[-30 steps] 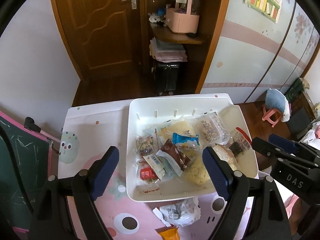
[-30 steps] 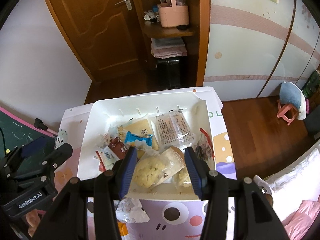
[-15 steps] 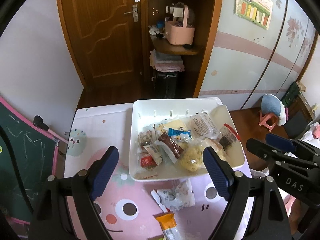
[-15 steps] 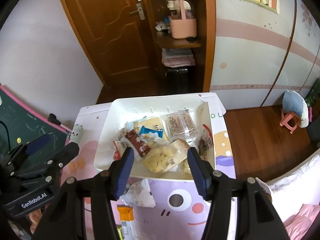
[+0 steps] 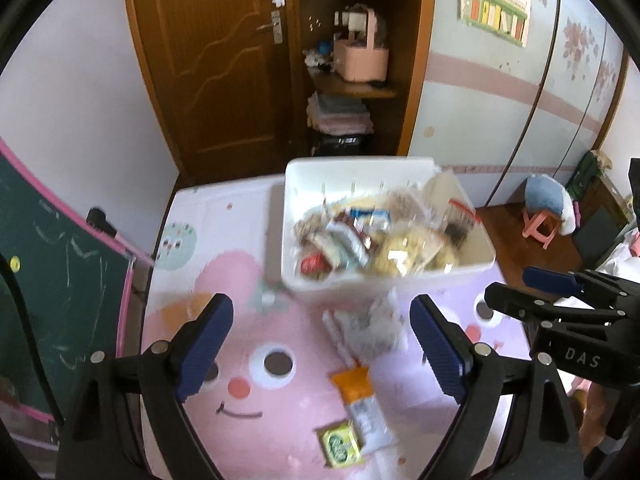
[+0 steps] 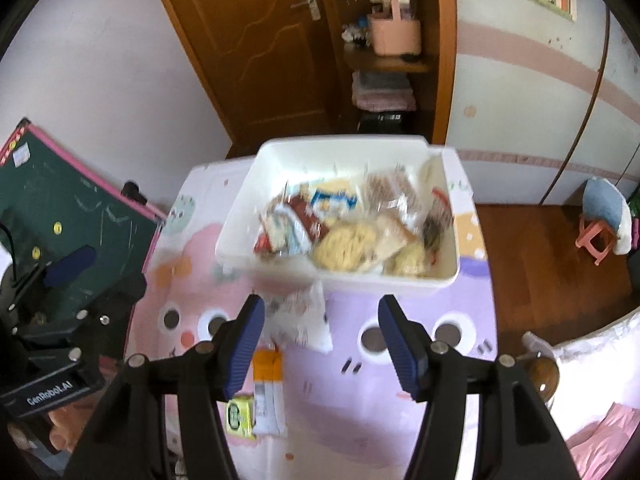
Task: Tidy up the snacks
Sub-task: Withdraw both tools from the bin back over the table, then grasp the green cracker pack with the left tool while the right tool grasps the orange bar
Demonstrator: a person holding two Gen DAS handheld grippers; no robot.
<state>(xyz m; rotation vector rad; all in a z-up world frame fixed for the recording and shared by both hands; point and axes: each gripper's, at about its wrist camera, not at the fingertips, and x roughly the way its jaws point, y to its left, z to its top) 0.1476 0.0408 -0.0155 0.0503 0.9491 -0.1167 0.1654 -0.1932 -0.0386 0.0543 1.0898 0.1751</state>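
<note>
Both my views are smeared by motion, so the wrappers piled in the white bin [image 5: 384,280] blur together and I cannot read a single label. My left gripper [image 5: 322,346] has its jaws spread wide and opening further, with nothing between the pads. My right gripper [image 6: 322,346] stands narrower, also opening, and grips nothing; a clear crinkled packet [image 6: 302,320] lies on the mat just ahead of its left jaw. From the left wrist that packet sits between the jaws and beyond them, too blurred to identify. Nearer in, an orange-topped sachet [image 5: 360,404] and a small green-and-yellow packet [image 5: 339,443] lie touching each other on the cartoon mat [image 5: 256,412]; from the right wrist the left jaw partly hides both. The bin lies ahead of both pairs of jaws, well beyond the tips.

A second ago both grippers hung over the bin, with its contents between their jaws; now they have drawn back, and the two small packets have come into sight.
</note>
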